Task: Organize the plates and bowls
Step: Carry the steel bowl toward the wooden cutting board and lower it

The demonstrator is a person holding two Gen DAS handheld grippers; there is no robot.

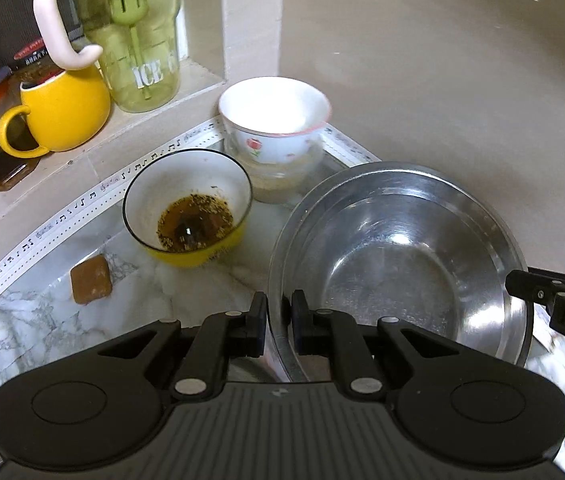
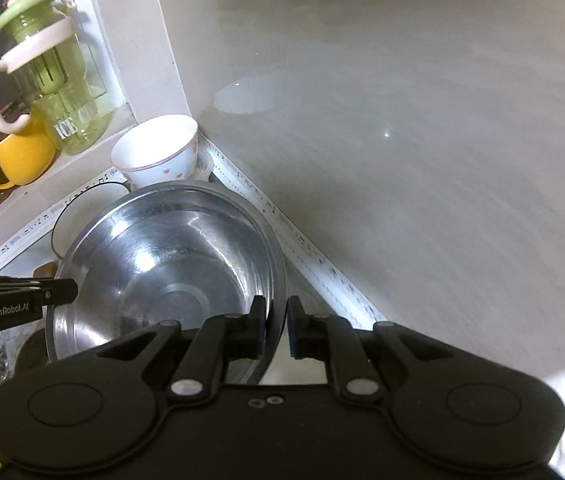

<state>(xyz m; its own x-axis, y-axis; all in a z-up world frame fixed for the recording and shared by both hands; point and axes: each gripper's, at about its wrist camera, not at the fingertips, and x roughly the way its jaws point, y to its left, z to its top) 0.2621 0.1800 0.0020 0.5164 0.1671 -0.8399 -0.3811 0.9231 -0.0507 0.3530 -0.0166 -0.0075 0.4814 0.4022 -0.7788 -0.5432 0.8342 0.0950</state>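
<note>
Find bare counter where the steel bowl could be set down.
Bare marble lies in front of the brown block, left of the steel bowl. The corner is crowded: yellow bowl, floral bowl.

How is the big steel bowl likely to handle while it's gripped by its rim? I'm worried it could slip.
The steel bowl looks thin-walled and empty, so probably light. Its polished rim may be slippery where the left gripper and right gripper pinch it. Gripped on opposite sides, it should stay level, though it could swing.
</note>
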